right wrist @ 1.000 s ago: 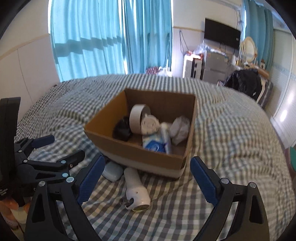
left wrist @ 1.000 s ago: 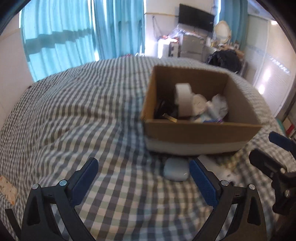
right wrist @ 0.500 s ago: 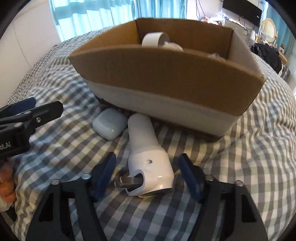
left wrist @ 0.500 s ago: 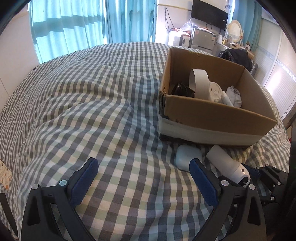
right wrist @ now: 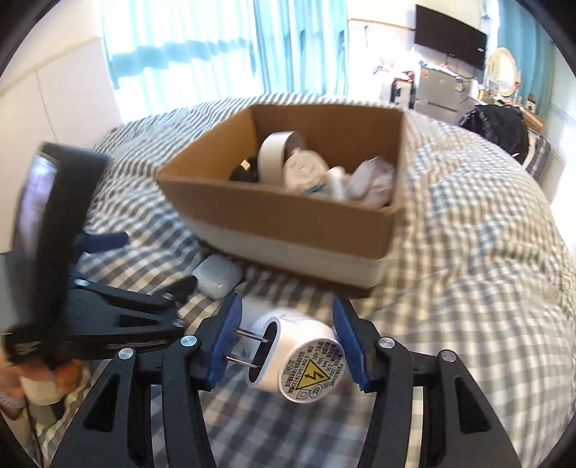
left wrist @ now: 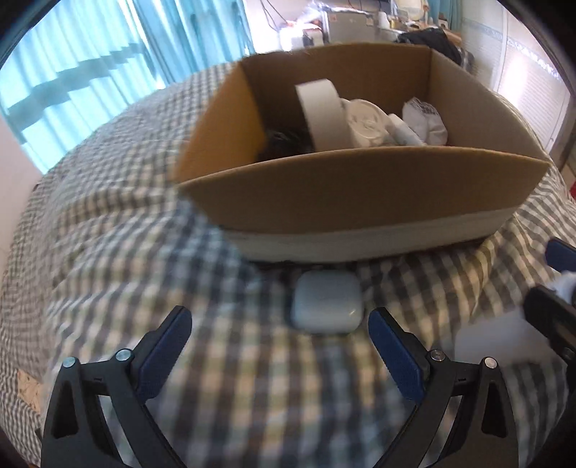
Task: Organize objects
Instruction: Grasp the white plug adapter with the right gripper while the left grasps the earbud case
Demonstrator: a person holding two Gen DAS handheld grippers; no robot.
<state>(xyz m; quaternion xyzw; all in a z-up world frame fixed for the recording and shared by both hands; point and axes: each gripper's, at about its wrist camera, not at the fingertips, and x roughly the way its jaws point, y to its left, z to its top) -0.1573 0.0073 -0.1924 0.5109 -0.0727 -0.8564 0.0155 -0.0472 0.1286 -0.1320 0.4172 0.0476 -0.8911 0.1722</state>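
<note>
My right gripper (right wrist: 288, 342) is shut on a white plug-in device (right wrist: 298, 354) with two metal prongs and a yellow warning label, lifted off the checked bedspread (right wrist: 468, 288). A pale earbud case (left wrist: 325, 301) lies on the bed in front of the cardboard box (left wrist: 360, 194); it also shows in the right wrist view (right wrist: 216, 275). My left gripper (left wrist: 279, 345) is open, just short of the case. The box (right wrist: 288, 219) holds a tape roll (left wrist: 322, 111), white items and a black item.
The left gripper's body (right wrist: 72, 288) sits at the left of the right wrist view. Blue curtains (left wrist: 90, 72) hang behind the bed. A TV (right wrist: 450, 32), a cabinet and a black bag (right wrist: 500, 122) stand at the far right.
My right gripper closed on the white plug-in device and lifted it off the bed. My left gripper moved in toward the earbud case and stayed open.
</note>
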